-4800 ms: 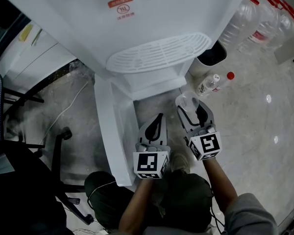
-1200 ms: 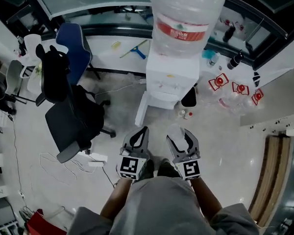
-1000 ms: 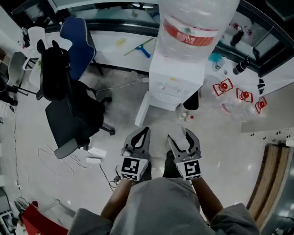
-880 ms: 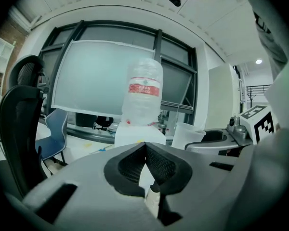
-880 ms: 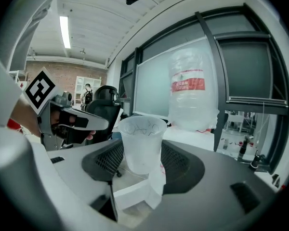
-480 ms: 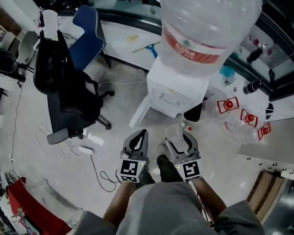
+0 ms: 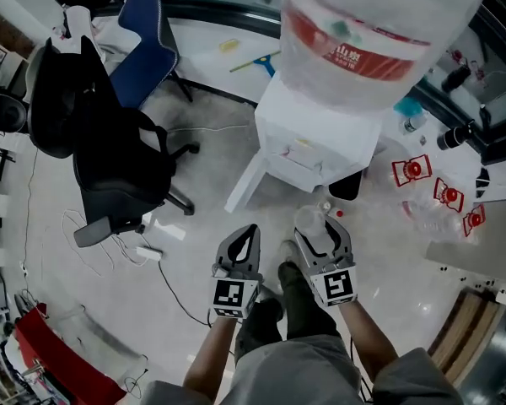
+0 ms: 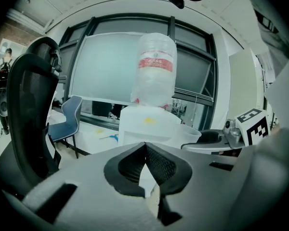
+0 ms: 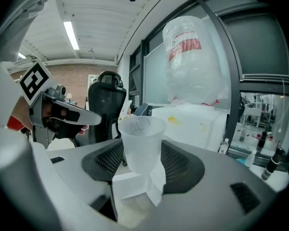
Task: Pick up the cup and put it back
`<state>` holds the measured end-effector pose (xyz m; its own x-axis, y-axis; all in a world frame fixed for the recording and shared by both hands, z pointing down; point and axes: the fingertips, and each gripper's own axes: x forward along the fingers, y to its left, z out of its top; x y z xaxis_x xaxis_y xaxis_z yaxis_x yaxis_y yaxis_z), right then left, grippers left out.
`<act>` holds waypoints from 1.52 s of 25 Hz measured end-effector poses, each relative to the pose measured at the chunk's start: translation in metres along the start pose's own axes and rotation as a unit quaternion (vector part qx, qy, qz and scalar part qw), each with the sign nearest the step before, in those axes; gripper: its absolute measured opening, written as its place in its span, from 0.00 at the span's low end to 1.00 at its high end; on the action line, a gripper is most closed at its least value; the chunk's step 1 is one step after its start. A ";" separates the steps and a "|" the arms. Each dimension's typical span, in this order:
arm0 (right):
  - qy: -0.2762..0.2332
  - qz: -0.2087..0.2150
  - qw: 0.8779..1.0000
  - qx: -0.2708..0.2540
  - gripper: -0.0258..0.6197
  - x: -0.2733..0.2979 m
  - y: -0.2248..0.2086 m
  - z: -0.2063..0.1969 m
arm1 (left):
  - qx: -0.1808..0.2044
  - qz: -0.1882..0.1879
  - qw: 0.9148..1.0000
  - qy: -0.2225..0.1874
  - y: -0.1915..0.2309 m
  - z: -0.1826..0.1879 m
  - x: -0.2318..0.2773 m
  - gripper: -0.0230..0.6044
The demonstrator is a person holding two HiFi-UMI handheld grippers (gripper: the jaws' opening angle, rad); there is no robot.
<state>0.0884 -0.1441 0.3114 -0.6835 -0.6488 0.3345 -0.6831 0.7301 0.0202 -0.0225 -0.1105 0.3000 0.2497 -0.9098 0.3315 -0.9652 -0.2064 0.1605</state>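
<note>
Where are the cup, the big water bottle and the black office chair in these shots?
cup (image 9: 140, 141): right gripper view, on its frosted side wall.
water bottle (image 7: 354, 53): head view, on its red label.
black office chair (image 7: 122, 180): head view, on its seat.

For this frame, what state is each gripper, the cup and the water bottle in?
left gripper: shut, nothing between the jaws.
right gripper: shut on the cup.
cup: upright, held between the jaws, no liquid visible.
water bottle: inverted, seated on the dispenser.
</note>
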 end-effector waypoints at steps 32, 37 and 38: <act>0.013 -0.039 0.999 -0.011 0.42 0.200 -0.036 -0.417 | 0.011 -0.054 0.998 -0.027 0.053 -0.375 0.186 0.05; 0.011 -0.060 0.998 -0.009 0.42 0.217 -0.053 -0.457 | 0.007 -0.053 0.998 -0.039 0.056 -0.407 0.201 0.05; 0.011 -0.065 0.998 -0.008 0.42 0.223 -0.058 -0.464 | 0.005 -0.051 0.998 -0.042 0.058 -0.414 0.204 0.05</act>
<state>0.0950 -0.2311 0.8222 -0.5828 -0.7338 0.3491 -0.7615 0.6432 0.0806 0.0045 -0.1592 0.7614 0.3400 -0.9104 0.2356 -0.9358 -0.3028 0.1805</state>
